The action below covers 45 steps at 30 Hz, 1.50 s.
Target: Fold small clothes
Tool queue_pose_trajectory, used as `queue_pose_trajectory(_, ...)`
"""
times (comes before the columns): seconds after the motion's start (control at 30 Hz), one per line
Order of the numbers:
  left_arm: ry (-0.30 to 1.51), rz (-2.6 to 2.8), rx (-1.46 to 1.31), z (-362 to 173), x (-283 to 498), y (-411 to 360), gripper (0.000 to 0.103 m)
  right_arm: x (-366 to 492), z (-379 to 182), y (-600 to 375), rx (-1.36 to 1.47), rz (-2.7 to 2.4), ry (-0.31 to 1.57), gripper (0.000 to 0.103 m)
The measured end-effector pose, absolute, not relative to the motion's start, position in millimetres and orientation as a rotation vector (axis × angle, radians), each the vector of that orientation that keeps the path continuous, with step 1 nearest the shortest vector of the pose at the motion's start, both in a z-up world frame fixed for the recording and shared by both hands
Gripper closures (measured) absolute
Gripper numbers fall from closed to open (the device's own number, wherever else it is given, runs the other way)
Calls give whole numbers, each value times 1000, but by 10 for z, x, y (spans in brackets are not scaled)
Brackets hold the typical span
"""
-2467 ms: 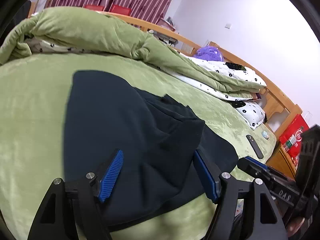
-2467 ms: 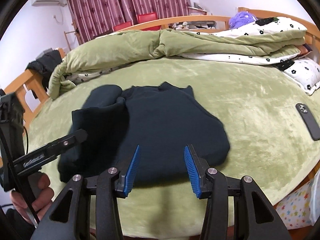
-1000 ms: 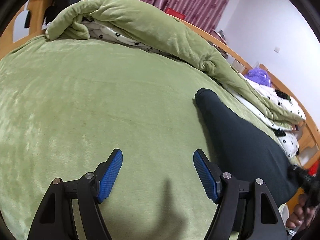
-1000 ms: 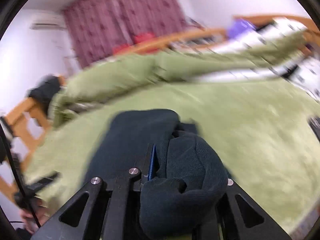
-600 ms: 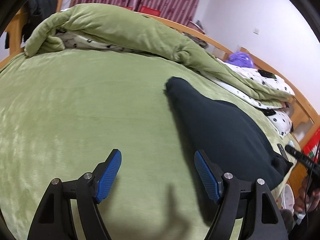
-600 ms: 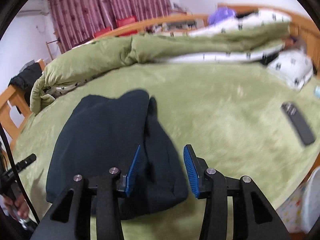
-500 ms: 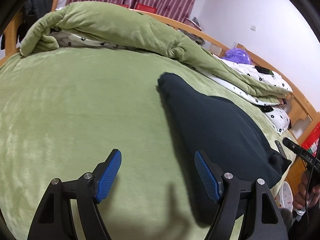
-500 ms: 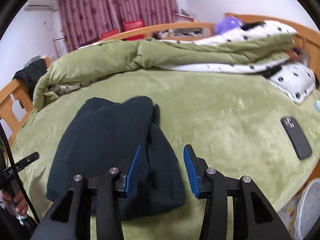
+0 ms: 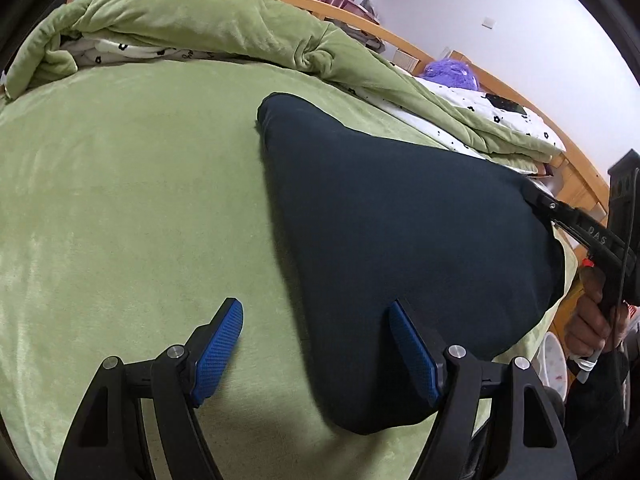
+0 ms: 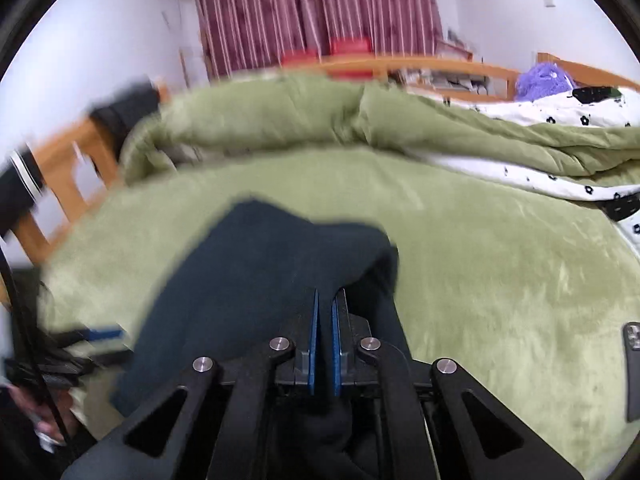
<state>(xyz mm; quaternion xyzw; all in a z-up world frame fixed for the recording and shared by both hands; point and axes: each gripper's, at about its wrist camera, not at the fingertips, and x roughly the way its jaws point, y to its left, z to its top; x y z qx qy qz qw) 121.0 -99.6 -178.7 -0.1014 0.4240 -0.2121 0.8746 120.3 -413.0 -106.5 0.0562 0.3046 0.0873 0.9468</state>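
A dark navy garment point(image 9: 400, 224) lies folded lengthwise on the green bed cover point(image 9: 120, 200). My left gripper point(image 9: 316, 344) is open and empty, low over the cover at the garment's near left edge; its right finger is over the cloth. My right gripper point(image 10: 324, 320) is shut on the near edge of the garment point(image 10: 256, 280) and lifts it, so cloth drapes over and below the fingers. The right gripper also shows in the left wrist view point(image 9: 576, 224), at the garment's far right edge.
A rolled green duvet point(image 9: 200, 20) with white flowered bedding lies along the back. A wooden bed frame point(image 10: 420, 66) runs behind it. A dark phone point(image 10: 632, 368) lies on the cover at the right. A purple plush toy point(image 10: 540, 80) sits at the back right.
My right gripper, open over the garment's near edge half a second ago, has shut on that edge and raised it. My left gripper has moved closer to the garment's left edge, still open.
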Motion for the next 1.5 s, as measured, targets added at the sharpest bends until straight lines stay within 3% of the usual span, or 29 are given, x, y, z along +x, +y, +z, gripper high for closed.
queue_pose_trajectory(0.2, 887, -447, -235, -1742, 1261, -1043, 29, 1475, -1663, -4250, 104, 36, 837, 98)
queue_pose_trajectory(0.4, 907, -404, -176, -1863, 1265, -1128, 26, 1505, -1784, -4389, 128, -20, 852, 97)
queue_pose_trajectory(0.53, 889, -390, -180, -1770, 1294, -1034, 28, 1408, -1609, -4413, 133, -31, 815, 78)
queue_pose_trajectory(0.63, 866, -380, -193, -1692, 1357, -931, 28, 1474, -1486, -4469, 200, 26, 793, 39)
queue_pose_trajectory(0.83, 831, -364, -187, -1544, 1526, -702, 28, 1880, -1681, -4350, 234, 144, 935, 34)
queue_pose_trajectory(0.97, 801, -348, -158, -1460, 1663, -553, 28, 2064, -1881, -4428, 294, 155, 1022, 25)
queue_pose_trajectory(1.23, 793, -341, -248, -1525, 1793, -250, 28, 2211, -2081, -4560, 409, 296, 1134, 27)
queue_pose_trajectory(1.43, 761, -344, -264, -1466, 1727, -163, 28, 2179, -2006, -4480, 404, 315, 1148, 64)
queue_pose_trajectory(1.5, 750, -333, -257, -1455, 1703, -131, 28, 2120, -1861, -4460, 428, 290, 1135, 71)
